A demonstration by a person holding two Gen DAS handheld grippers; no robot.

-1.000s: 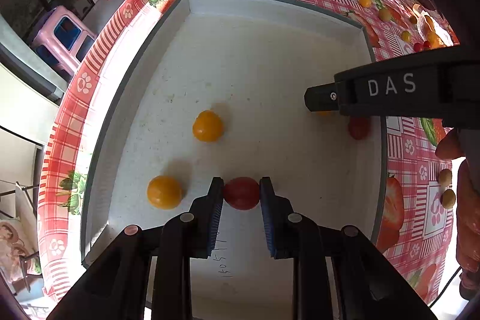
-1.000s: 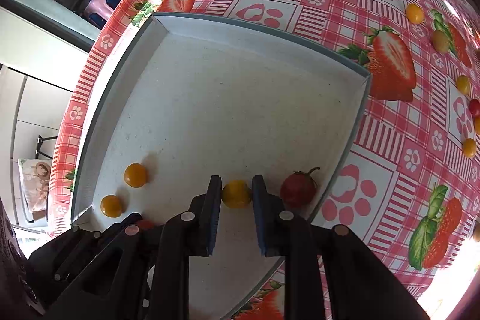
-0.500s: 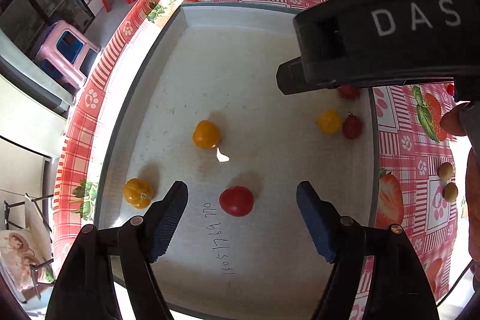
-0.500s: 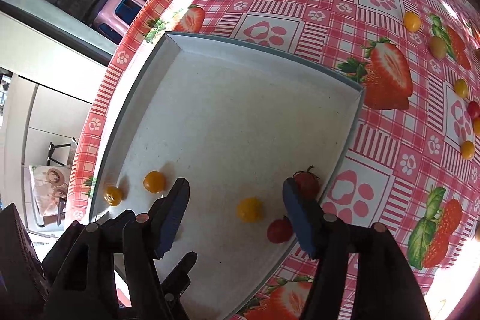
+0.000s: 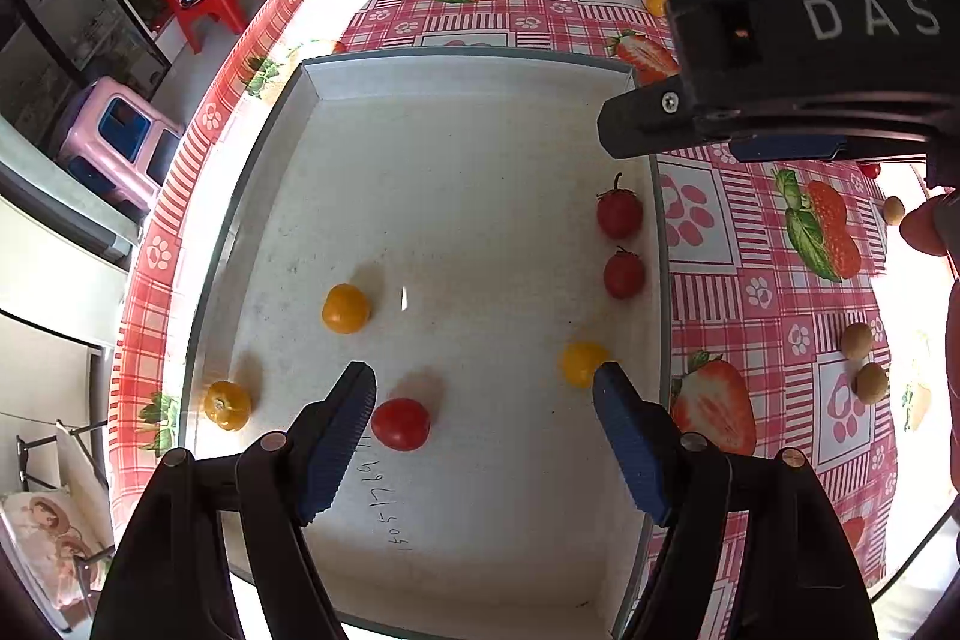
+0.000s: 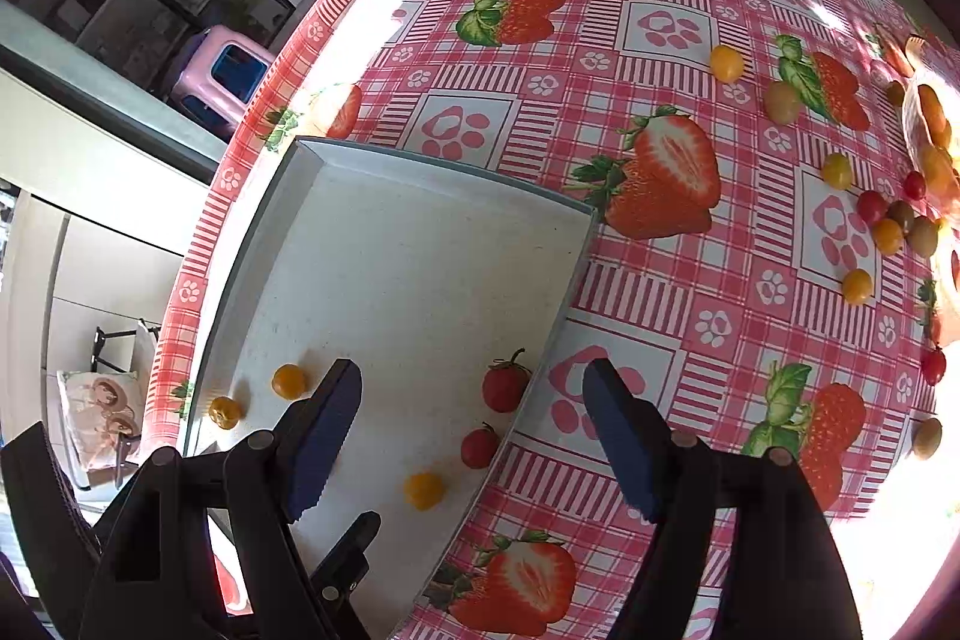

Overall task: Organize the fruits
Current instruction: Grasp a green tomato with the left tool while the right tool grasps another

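Six small fruits lie loose in the white tray (image 5: 312, 130): a red tomato (image 5: 400, 424) near the left gripper (image 5: 483, 436), three yellow ones, and two red ones with stems by the right wall. The left gripper's jaws stand wide, touching nothing. The right gripper (image 6: 471, 436) has just been opening, nothing between its pads. The tray's broad far half is bare. It sits on a strawberry-print tablecloth (image 6: 600, 40), more fruits (image 6: 870, 220) scattered far right. A pink stool (image 5: 120, 142) stands on the floor left.
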